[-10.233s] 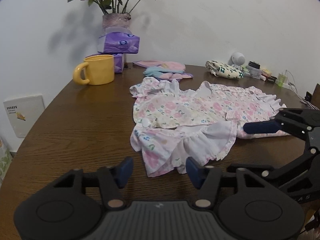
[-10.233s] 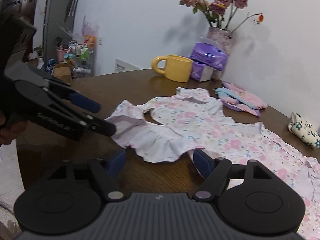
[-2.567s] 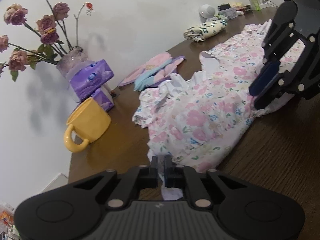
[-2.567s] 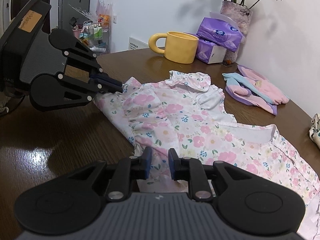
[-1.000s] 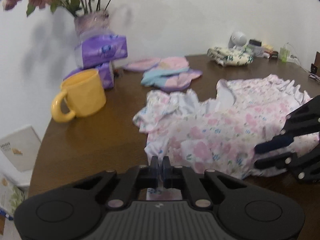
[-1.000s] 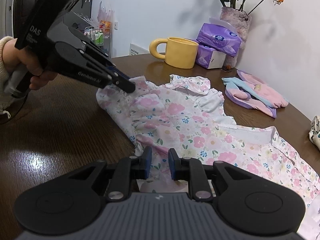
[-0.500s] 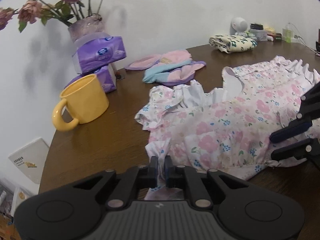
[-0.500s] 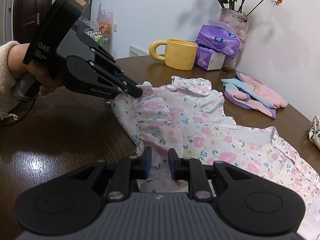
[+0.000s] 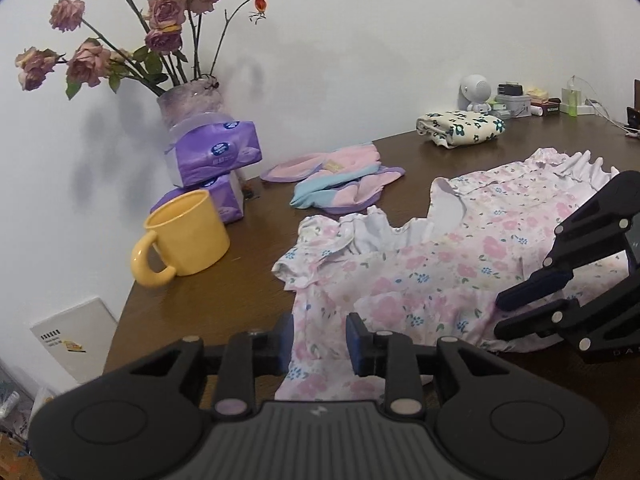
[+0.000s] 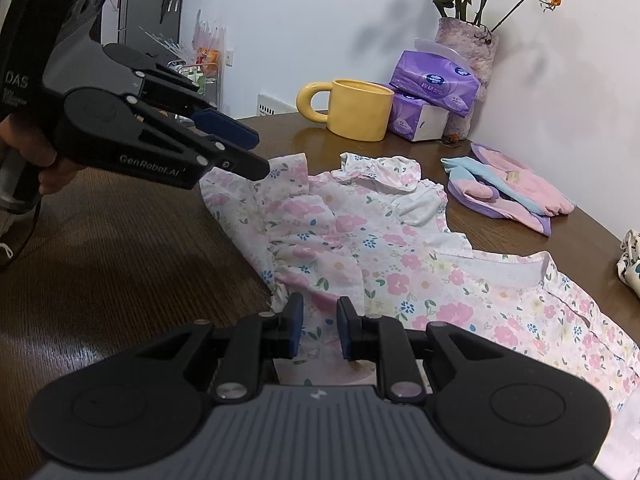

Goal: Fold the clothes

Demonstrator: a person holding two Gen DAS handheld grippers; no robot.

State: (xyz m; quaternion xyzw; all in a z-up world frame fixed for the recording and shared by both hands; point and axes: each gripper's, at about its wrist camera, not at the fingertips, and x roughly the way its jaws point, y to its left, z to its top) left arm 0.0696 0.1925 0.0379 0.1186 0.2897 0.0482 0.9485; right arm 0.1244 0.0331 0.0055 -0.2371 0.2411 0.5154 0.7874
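From the left wrist, the left gripper (image 9: 319,338) hangs spread over the floral dress (image 9: 452,276) lying on the wooden table (image 9: 240,256) near a yellow mug (image 9: 184,236). From the right wrist, the right gripper (image 10: 319,330) stands parted over the dress's near edge, gripping nothing.

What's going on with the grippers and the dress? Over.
Left gripper open, right gripper open. Dress flat on the table, lying loose between both grippers' fingers. Mug off to the side, nothing blocking.
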